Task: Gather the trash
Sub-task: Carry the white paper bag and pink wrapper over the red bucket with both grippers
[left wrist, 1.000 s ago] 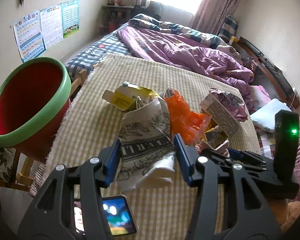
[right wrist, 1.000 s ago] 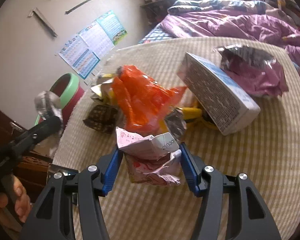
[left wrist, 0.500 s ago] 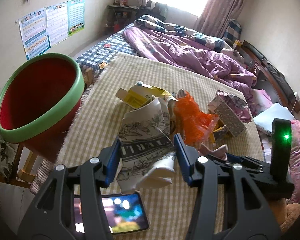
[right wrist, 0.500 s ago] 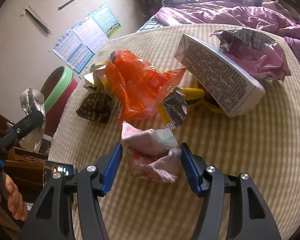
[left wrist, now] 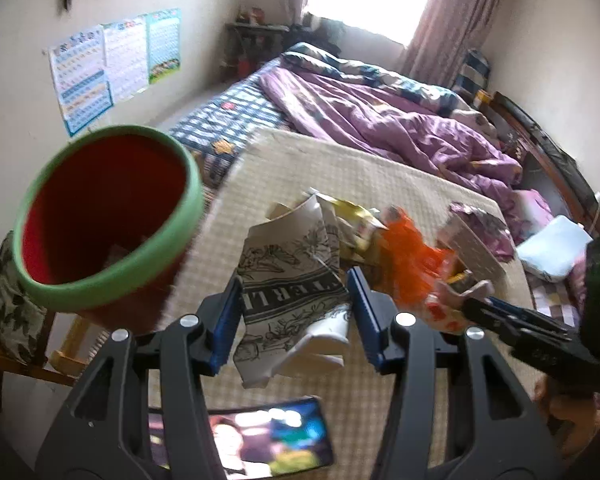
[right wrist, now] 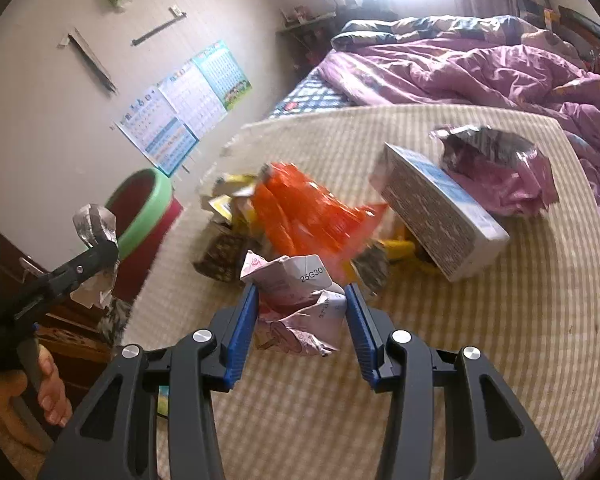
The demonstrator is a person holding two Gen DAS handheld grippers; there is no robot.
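Note:
My left gripper (left wrist: 296, 312) is shut on a crushed paper cup (left wrist: 292, 292) with black print and holds it above the checked tablecloth (left wrist: 380, 168). The red bin with a green rim (left wrist: 100, 216) stands to its left, off the table edge. My right gripper (right wrist: 300, 316) is shut on a crumpled pink-and-white carton (right wrist: 296, 300), lifted off the cloth. More trash lies on the table: an orange bag (right wrist: 304, 212), a white box (right wrist: 440, 216), a pink foil bag (right wrist: 496, 172), yellow wrappers (right wrist: 228, 196).
A phone with a lit screen (left wrist: 260, 440) lies at the table's near edge. A bed with a purple quilt (left wrist: 380, 112) stands behind the table. The bin (right wrist: 144, 212) also shows in the right wrist view, left of the table, above a chair.
My left gripper has moved left with the cup, so the bin is nearer and more central. My right gripper has lifted the pink carton off the cloth.

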